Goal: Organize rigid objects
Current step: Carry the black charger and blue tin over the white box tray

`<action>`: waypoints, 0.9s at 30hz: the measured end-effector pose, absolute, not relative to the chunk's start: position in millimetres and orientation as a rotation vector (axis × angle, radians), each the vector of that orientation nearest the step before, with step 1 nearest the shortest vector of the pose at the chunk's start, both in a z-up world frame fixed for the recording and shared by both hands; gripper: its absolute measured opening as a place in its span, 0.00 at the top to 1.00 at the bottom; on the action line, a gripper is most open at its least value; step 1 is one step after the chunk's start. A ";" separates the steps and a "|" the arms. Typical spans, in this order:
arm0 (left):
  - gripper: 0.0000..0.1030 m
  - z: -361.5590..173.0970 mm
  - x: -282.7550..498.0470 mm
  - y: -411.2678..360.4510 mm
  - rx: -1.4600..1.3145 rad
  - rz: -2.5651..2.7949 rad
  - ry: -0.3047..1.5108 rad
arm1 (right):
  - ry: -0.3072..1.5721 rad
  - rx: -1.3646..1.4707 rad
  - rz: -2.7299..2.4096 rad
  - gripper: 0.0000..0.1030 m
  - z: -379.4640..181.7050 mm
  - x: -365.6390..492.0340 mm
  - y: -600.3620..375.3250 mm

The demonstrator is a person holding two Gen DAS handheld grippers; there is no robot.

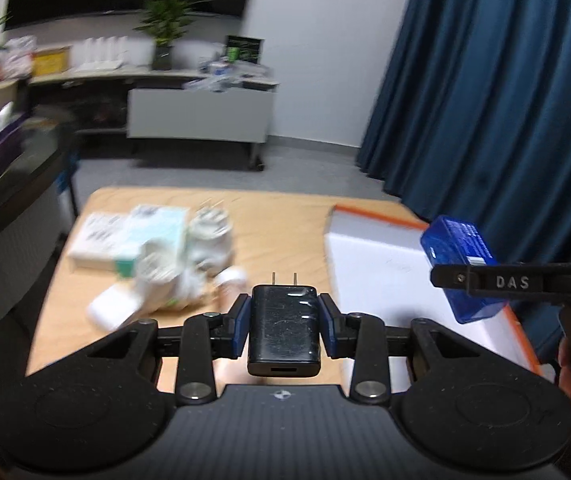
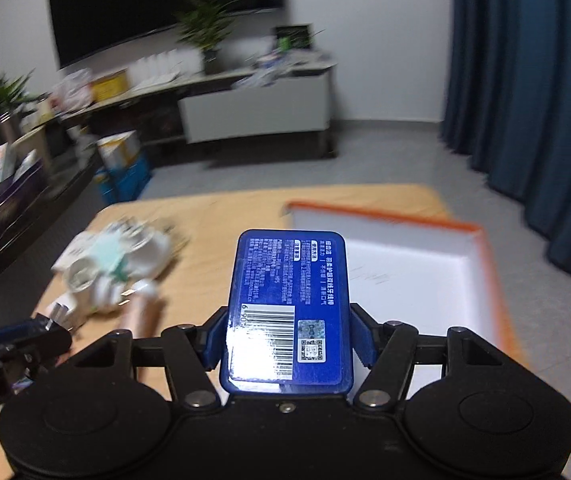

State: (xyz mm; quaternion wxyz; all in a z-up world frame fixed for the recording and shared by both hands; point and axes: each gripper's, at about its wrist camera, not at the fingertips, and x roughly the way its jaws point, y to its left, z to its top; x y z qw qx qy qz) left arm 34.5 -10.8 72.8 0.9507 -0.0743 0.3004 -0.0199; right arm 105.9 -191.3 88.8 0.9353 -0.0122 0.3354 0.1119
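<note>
My left gripper [image 1: 284,326] is shut on a black charger plug [image 1: 283,344], its two prongs pointing forward. My right gripper [image 2: 288,336] is shut on a flat blue case [image 2: 289,272] with a barcode label, blue pads pressing both long sides. In the left wrist view the same blue case [image 1: 459,240] hangs at the right in a black finger [image 1: 513,282], over a white tray with an orange rim [image 1: 385,264]. The tray [image 2: 425,272] lies just ahead of the right gripper. Both grippers hover above the wooden table [image 1: 277,224].
A blurred pile of white boxes, plugs and small containers [image 1: 157,256] sits on the table's left half, and also shows in the right wrist view [image 2: 113,268]. A blue curtain [image 1: 505,100] hangs to the right. A cluttered cabinet [image 2: 253,108] stands across the floor.
</note>
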 end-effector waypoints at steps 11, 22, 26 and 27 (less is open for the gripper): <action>0.65 119.7 116.2 -80.1 -0.068 -0.183 0.608 | 0.614 0.045 0.080 0.28 143.8 106.8 -273.3; 0.65 103.1 139.7 -91.0 -0.056 -0.157 0.643 | 0.636 0.087 0.097 0.28 125.6 120.3 -281.6; 0.65 97.1 145.6 -89.5 -0.050 -0.164 0.664 | 0.654 0.091 0.099 0.28 115.7 126.0 -277.3; 0.65 96.2 148.1 -90.3 -0.049 -0.165 0.670 | 0.660 0.095 0.097 0.28 113.6 127.9 -276.9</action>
